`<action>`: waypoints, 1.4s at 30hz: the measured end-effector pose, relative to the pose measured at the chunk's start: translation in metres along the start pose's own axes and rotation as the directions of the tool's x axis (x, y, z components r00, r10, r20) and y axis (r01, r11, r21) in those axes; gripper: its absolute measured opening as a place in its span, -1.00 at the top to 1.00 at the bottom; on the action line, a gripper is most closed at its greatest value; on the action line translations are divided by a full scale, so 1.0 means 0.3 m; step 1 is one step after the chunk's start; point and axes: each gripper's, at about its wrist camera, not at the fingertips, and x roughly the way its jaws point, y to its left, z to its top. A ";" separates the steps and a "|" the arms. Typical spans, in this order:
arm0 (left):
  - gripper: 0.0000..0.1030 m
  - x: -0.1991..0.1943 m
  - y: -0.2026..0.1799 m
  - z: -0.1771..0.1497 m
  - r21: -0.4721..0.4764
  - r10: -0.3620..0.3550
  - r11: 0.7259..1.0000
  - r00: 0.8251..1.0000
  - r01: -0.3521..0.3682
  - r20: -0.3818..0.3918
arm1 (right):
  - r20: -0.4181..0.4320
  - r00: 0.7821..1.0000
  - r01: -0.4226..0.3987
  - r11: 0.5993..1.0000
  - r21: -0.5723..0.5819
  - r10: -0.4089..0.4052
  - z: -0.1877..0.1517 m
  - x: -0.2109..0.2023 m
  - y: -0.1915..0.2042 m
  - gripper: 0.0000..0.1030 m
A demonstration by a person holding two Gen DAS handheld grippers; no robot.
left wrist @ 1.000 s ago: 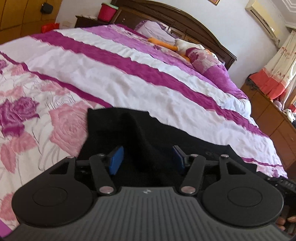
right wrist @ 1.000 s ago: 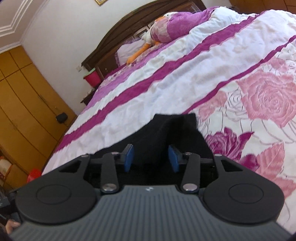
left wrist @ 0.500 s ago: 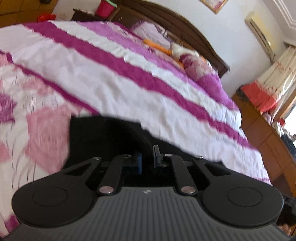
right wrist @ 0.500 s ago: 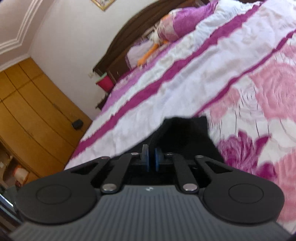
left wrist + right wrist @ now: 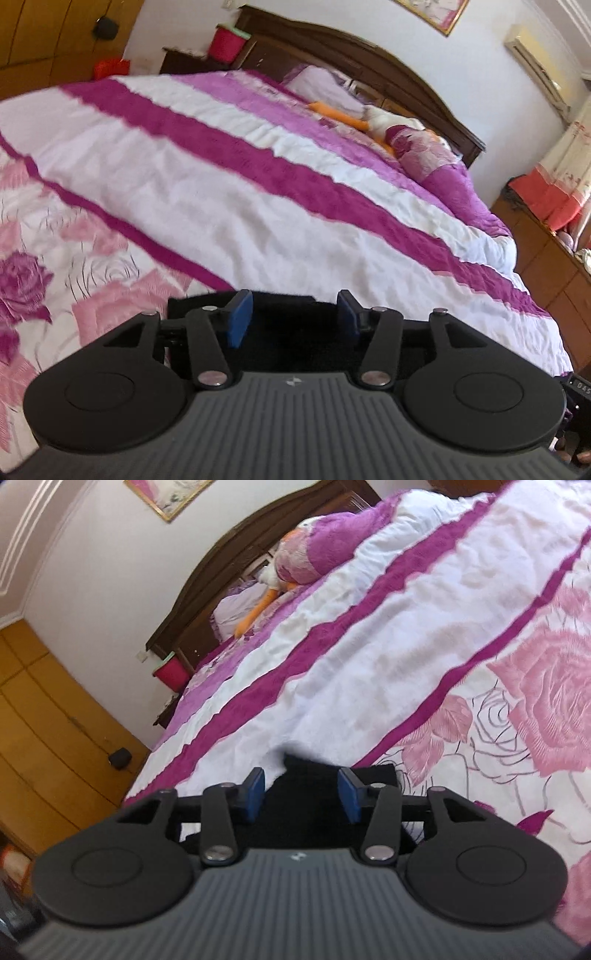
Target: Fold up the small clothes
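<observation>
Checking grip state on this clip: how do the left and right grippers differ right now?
The left gripper stands slightly wider than the right gripper. Left has a straight edge of the black cloth between its pads; right has a corner. Both have just been opening; neither pinches it.

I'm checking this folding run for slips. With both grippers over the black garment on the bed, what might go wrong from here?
1. Both the left gripper and right gripper have just been opening, fingers apart with the black garment between them, so a freshly made fold may spring back.
2. The garment lies on the soft, rumpled bedspread; closing again might pinch the bedspread too.
3. Most of the garment is hidden under the grippers, so a crooked edge could go unnoticed.
</observation>
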 end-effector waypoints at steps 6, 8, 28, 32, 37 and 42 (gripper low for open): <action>-0.12 -0.077 -0.018 0.004 0.033 -0.028 0.999 0.999 0.027 0.029 | 0.020 0.999 0.034 0.986 -0.162 -0.031 -0.018 -0.047 0.051 0.08; -0.21 -0.065 -0.026 -0.003 0.041 -0.050 0.998 0.999 0.049 0.007 | 0.003 1.000 0.026 0.970 -0.241 -0.026 -0.031 -0.042 0.079 0.08; -0.20 0.167 0.028 -0.096 0.136 0.131 0.984 0.986 -0.116 -0.103 | -0.074 0.990 0.085 0.929 -0.359 -0.120 -0.081 0.135 0.029 0.18; -0.21 0.086 0.011 -0.086 0.157 0.134 0.981 0.986 -0.117 -0.102 | -0.053 0.993 0.083 0.958 -0.275 -0.102 -0.060 0.061 0.037 0.14; -0.21 -0.018 -0.004 -0.072 0.194 0.174 0.969 0.979 -0.151 -0.108 | -0.032 0.995 0.085 0.972 -0.220 -0.094 -0.069 -0.068 0.072 0.08; -0.29 -0.133 -0.025 -0.085 0.216 0.194 0.962 0.975 -0.169 -0.103 | -0.022 0.995 0.094 0.978 -0.188 -0.100 -0.093 -0.178 0.067 0.08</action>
